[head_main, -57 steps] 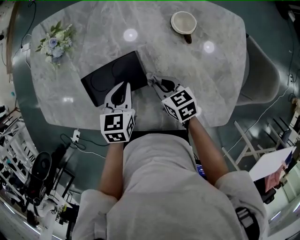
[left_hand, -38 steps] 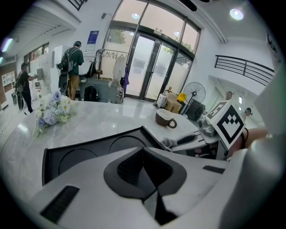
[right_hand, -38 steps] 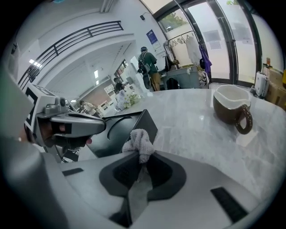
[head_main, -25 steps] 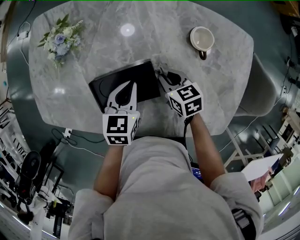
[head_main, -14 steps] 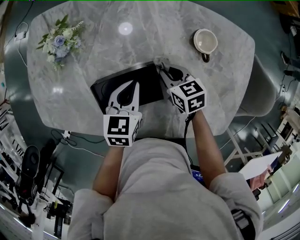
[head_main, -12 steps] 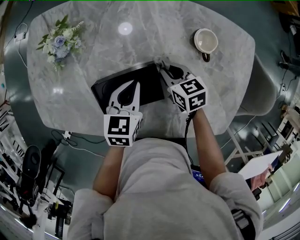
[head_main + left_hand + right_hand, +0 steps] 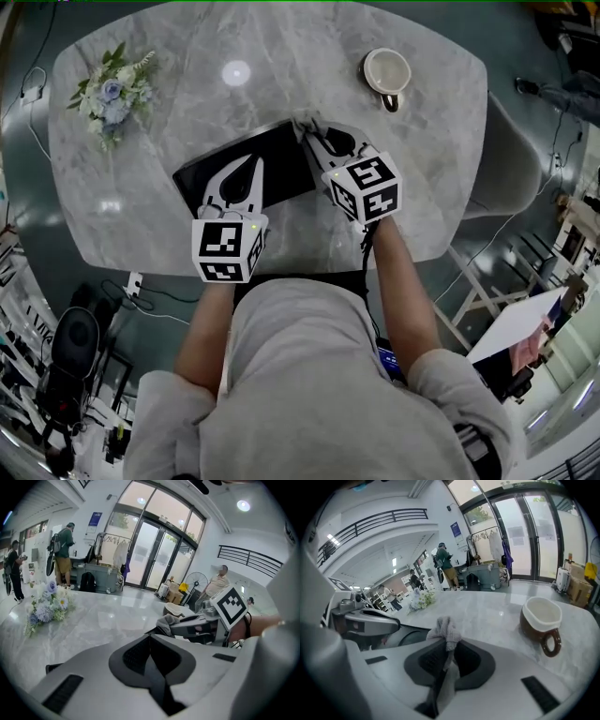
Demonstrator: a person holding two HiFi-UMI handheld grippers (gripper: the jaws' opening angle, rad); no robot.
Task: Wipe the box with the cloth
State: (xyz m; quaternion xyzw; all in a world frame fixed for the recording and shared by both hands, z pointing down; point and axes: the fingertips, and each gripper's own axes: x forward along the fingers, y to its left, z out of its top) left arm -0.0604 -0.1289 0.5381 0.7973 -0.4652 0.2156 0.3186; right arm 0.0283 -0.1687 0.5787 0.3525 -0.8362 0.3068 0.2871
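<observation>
1 box (image 7: 286,164), 1 cloth (image 7: 446,630), 1 mug (image 7: 386,73), 1 bouquet (image 7: 111,89).

The table (image 7: 300,56) beyond the box (image 7: 284,164) lies open, cup (image 7: 386,70) and flowers (image 7: 108,91) flanking its far corners

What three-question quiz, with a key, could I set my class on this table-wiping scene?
1. True or false: the right gripper grips the cloth.
2. Fill in: the left gripper, over the black box, has its jaws ____.
3. The mug stands: A on the box; B on the bare table; C between the left gripper's jaws.
Key: 1 true; 2 shut; 3 B.
</observation>
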